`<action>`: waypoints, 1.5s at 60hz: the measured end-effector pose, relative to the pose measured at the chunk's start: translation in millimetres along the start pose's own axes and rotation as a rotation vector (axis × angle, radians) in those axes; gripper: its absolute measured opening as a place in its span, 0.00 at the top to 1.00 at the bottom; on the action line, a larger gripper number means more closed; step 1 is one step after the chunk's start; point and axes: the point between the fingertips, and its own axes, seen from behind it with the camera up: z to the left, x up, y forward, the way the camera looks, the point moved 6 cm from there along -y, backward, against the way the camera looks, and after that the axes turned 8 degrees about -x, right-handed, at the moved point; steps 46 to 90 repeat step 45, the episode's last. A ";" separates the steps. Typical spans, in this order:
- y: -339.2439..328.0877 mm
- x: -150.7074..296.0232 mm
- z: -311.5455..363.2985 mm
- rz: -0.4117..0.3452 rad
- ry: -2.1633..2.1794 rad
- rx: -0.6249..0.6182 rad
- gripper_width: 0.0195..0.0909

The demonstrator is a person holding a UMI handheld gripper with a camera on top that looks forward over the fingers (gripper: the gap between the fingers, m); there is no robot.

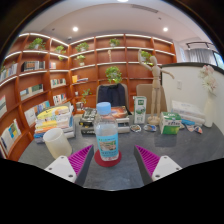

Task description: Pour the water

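The tool [108, 160] is pointing level across the grey surface [120, 175] toward a wall of wooden bookshelves [60, 65], its two fingers reaching forward low over the surface. No hand or arm of the person holding it is showing.

A clear plastic bottle [106, 135] with a light blue cap and a red-and-white label is standing upright on the surface, just ahead of the fingers and centred on the gap between them. To the left of the bottle, a pale translucent cup [57, 143] is standing near the left finger. Behind the bottle, a stack of colourful books [54, 119] is lying to its left, and small boxes and packets [172, 124] are scattered to its right. Farther behind the bottle, a dark office chair [112, 96] is standing against the shelves, with a green potted plant [114, 74] above it. A wooden artist's mannequin [158, 78] is posing to the right of the bottle, well beyond it.

The tool is spread wide, its purple pads [81, 158] facing each other with a clear gap on either side of the bottle's base; the fingers are gripping nothing, and whether they are touching the surface cannot be told.
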 end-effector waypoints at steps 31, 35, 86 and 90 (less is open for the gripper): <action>-126.5 -1.3 -18.6 -0.095 -0.027 -0.086 0.12; -132.1 1.0 -21.3 -0.114 -0.026 -0.094 0.12; -140.6 2.8 -24.0 -0.134 -0.024 -0.097 0.12; -140.6 2.8 -24.0 -0.134 -0.024 -0.097 0.12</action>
